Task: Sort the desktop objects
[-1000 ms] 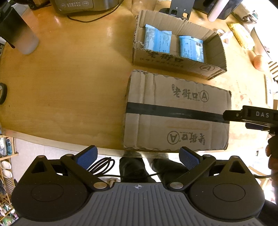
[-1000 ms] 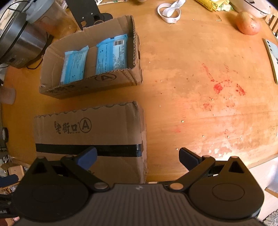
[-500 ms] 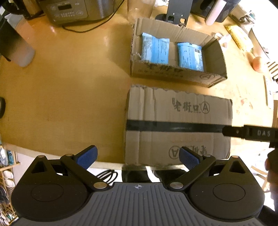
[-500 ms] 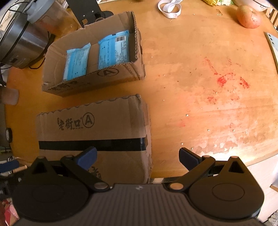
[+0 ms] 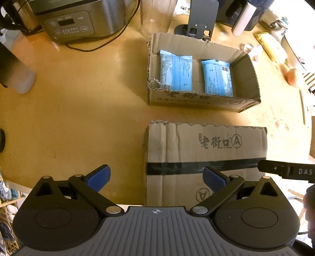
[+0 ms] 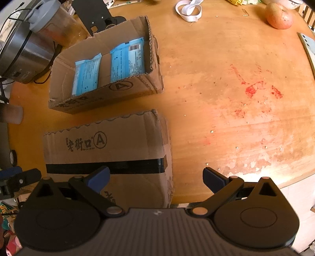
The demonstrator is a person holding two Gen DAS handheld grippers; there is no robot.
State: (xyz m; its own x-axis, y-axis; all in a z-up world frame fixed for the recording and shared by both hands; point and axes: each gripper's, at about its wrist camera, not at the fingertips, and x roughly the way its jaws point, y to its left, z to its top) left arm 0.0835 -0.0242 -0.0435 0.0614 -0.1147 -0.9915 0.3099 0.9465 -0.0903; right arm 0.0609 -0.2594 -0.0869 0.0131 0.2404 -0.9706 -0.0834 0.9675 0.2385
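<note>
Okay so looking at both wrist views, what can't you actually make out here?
- Taped cardboard box: its contents are hidden by the closed top in both views; its near end is covered by the left gripper and right gripper.
- Blue packets in the open cardboard box: print too small to read.
- Cooker: cut off by the frame edge, panel labels too small.
- Apple: far side unseen.
</note>
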